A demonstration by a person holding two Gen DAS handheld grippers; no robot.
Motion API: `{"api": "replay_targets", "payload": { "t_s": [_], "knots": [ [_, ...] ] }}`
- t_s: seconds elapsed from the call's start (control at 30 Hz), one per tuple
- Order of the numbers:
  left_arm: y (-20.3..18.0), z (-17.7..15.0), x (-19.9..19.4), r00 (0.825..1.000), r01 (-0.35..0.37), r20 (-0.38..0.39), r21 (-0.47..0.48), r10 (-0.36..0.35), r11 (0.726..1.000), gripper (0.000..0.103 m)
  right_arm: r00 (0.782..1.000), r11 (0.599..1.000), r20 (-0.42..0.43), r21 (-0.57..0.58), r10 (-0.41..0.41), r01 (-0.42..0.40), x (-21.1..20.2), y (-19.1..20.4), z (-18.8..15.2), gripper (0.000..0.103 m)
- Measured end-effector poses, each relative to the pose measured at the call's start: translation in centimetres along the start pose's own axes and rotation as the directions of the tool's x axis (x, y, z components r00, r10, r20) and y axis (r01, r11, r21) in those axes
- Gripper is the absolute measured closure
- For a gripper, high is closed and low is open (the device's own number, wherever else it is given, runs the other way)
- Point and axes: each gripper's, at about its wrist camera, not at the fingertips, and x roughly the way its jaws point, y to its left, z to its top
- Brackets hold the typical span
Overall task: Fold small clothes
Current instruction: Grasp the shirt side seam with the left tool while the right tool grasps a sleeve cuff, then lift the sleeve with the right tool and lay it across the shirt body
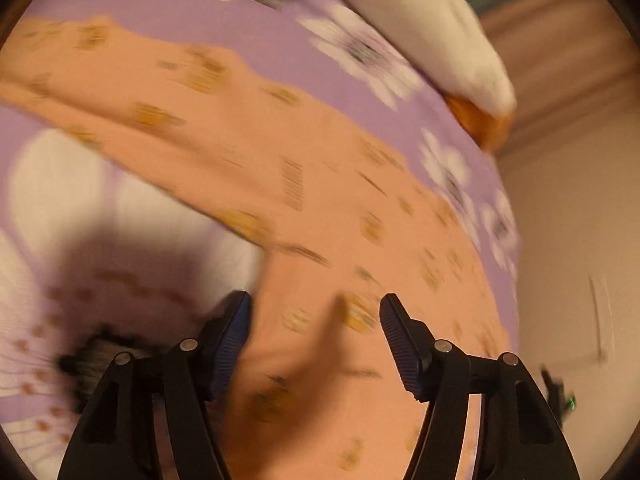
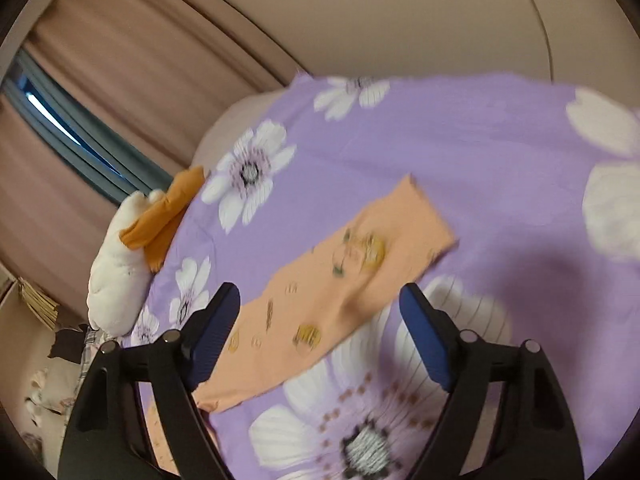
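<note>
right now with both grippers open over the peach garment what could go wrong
The left gripper is open over the peach garment, which lies on a loose purple floral sheet; closing low might pinch both layers. The right gripper hangs over one garment leg; lifting it alone could skew the fold.

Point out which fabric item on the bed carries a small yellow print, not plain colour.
The peach garment lying flat on the purple floral bedsheet. The orange cloth at the bed's edge, against the white plush toy, looks plain.
</note>
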Motion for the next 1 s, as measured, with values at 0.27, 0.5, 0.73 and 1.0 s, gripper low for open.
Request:
{"api": "replay_targets", "payload": {
  "t_s": [0.27,0.5,0.73,1.0],
  "knots": [
    [0.2,-1.2,0.9,1.0,0.0,0.006,0.016,-0.001,1.0,0.059,0.997,0.998,-0.066,0.063,0.025,-0.02,2.0,-5.0,0.6,0.033],
    [2.0,-0.5,1.4,0.994,-0.077,0.069,-0.038,0.08,0.996,0.091,0.995,0.965,-0.019,0.249,0.093,-0.085,1.6,-8.7,0.6,0.051],
    [0.2,-0.3,1.9,0.978,-0.191,0.102,0.074,0.184,0.979,0.092,0.994,0.96,-0.037,0.265,0.102,-0.089,3.4,-8.3,0.8,0.069],
    [0.5,-0.7,1.8,0.974,-0.19,0.14,0.084,0.177,0.978,0.092,0.994,0.961,-0.063,0.268,0.089,-0.07,5.8,-9.2,1.3,0.102]
  ]
}}
